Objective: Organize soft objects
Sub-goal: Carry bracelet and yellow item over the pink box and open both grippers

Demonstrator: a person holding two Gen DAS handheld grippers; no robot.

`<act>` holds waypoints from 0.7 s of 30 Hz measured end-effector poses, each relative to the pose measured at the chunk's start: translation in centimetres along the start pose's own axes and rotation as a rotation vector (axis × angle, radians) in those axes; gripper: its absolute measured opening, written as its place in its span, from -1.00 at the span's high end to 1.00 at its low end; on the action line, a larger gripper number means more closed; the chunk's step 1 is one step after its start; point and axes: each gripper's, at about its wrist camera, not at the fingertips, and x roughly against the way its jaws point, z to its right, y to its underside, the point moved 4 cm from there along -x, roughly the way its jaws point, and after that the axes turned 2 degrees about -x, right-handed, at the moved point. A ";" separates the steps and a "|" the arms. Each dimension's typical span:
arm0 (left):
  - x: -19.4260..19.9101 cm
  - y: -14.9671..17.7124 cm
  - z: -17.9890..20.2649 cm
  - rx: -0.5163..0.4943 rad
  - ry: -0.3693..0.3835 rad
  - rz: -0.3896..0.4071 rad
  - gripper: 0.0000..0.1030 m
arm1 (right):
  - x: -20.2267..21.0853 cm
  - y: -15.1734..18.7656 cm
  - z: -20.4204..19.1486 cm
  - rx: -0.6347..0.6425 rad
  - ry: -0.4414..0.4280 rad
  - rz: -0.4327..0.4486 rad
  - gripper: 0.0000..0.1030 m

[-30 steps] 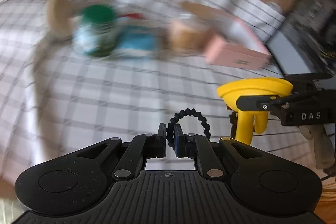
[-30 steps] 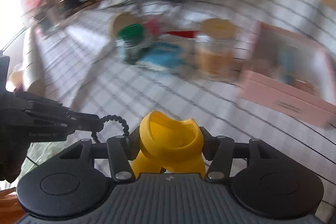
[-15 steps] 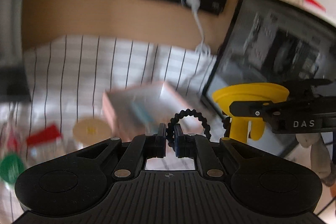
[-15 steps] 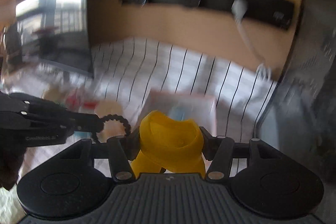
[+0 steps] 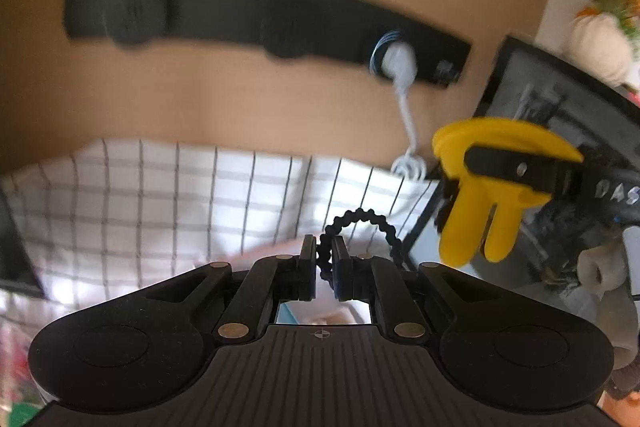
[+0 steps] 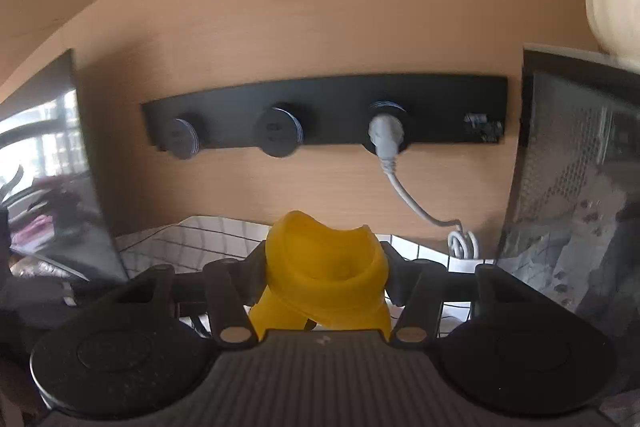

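Observation:
My left gripper [image 5: 323, 259] is shut on a black beaded ring [image 5: 362, 223] that arches up and to the right from the fingertips. My right gripper [image 6: 324, 279] is shut on a soft yellow funnel-shaped object [image 6: 326, 279] whose wide rim faces up. In the left wrist view the right gripper [image 5: 472, 163] and the yellow object [image 5: 480, 195] show at the right, held high above the checked tablecloth [image 5: 160, 195]. Both grippers point up toward the back wall.
A black socket strip [image 6: 320, 115] with a white plug and cable [image 6: 386, 143] is on the wooden wall. A dark monitor [image 6: 580, 179] stands at the right, another screen [image 6: 52, 163] at the left. A white vase with orange flowers [image 5: 600, 39] sits up right.
Both grippers have tilted upward, away from the jars and pink box on the table, and now face the wall. Each keeps its hold on its object.

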 end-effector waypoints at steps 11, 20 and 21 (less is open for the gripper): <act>-14.2 3.9 -8.8 0.317 0.070 -0.240 0.69 | -12.6 6.6 4.0 -0.156 0.017 -0.204 -0.08; -10.6 3.1 -10.6 0.289 0.027 -0.125 0.69 | -19.7 11.2 3.0 -0.209 -0.084 -0.291 -0.34; -9.8 3.3 -10.6 0.283 0.021 -0.114 0.69 | -19.7 11.1 2.9 -0.215 -0.087 -0.289 -0.35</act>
